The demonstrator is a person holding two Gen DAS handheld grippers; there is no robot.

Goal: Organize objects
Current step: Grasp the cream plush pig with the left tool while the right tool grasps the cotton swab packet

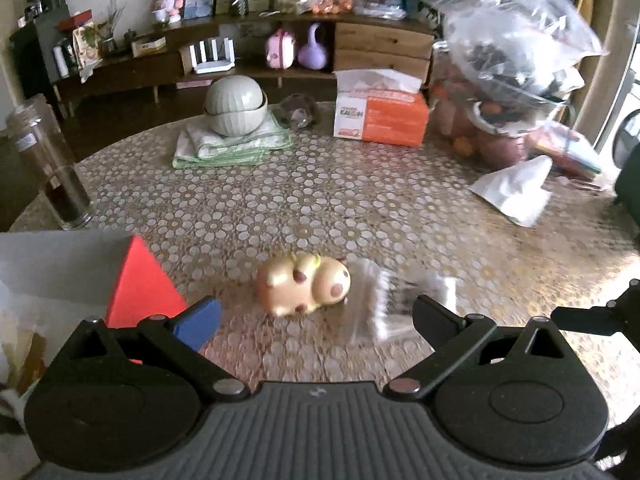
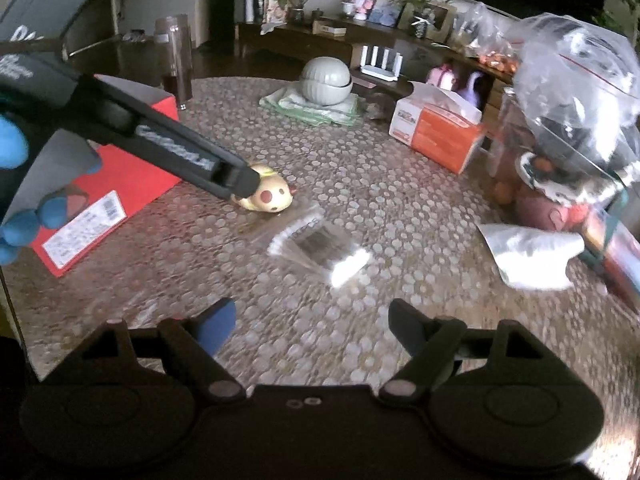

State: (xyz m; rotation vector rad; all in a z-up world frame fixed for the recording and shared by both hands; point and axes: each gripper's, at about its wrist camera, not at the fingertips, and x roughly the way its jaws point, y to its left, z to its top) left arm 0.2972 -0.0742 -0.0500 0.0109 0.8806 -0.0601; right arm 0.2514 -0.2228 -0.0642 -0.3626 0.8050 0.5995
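A small yellow animal figurine with red spots (image 1: 305, 289) lies on the patterned table just ahead of my open left gripper (image 1: 316, 316), between its fingers. In the right wrist view the figurine (image 2: 269, 196) lies partly behind the left gripper's arm (image 2: 168, 148). A small clear plastic packet (image 2: 320, 246) lies right of the figurine; it also shows in the left wrist view (image 1: 394, 304). An open red box (image 1: 136, 284) stands at the left (image 2: 108, 200). My right gripper (image 2: 314, 322) is open and empty, a short way before the packet.
Stacked bowls (image 1: 236, 106) sit on folded cloths (image 1: 232, 146) at the back. An orange tissue box (image 1: 380, 114), a bulging plastic bag (image 1: 516, 40), a white pouch (image 1: 516, 190) and a glass jar (image 1: 52, 164) ring the table (image 1: 280, 208).
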